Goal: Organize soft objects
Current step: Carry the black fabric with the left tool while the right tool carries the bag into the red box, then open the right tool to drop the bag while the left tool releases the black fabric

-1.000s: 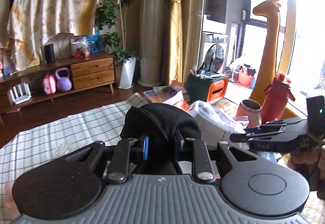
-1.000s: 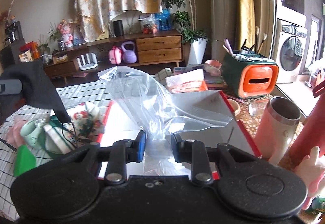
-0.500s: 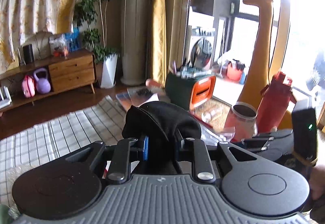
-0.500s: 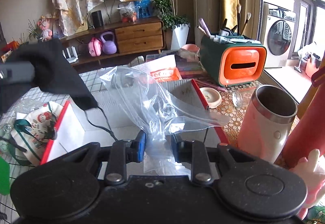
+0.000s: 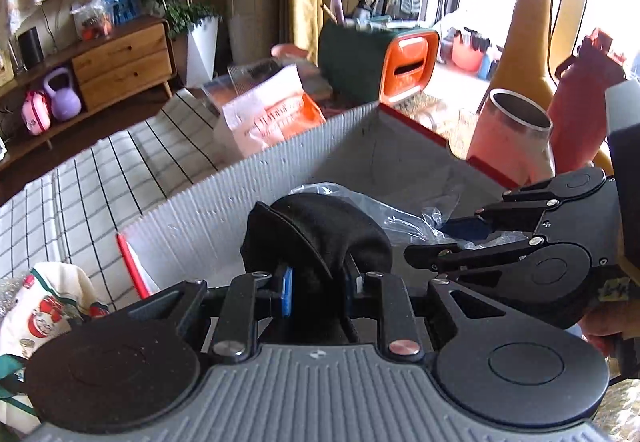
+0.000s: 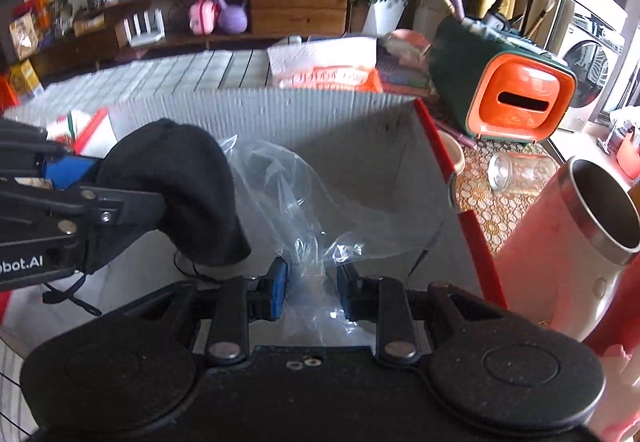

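Observation:
My left gripper (image 5: 318, 292) is shut on a black soft cloth (image 5: 320, 230) that bulges up between its fingers. In the right wrist view that same black cloth (image 6: 180, 181) hangs from the left gripper (image 6: 132, 201) at the left, right against the mouth of a clear plastic bag (image 6: 304, 201). My right gripper (image 6: 310, 290) is shut on the near edge of this bag. The clear bag (image 5: 384, 209) and the right gripper (image 5: 420, 254) also show in the left wrist view, just right of the cloth. Both grippers hover inside a grey corrugated box (image 5: 248, 193) with red edges.
A pink metal tumbler (image 6: 560, 242) stands just right of the box, with a red bottle (image 5: 580, 109) behind it. A green and orange organiser (image 6: 508, 89) sits beyond, and a white-orange packet (image 5: 264, 113) lies behind the box. A printed fabric item (image 5: 44, 306) lies left of the box on the checked cloth.
Both grippers have come down and forward into the grey box. The black cloth has moved up to the bag's mouth. Both grips are unchanged.

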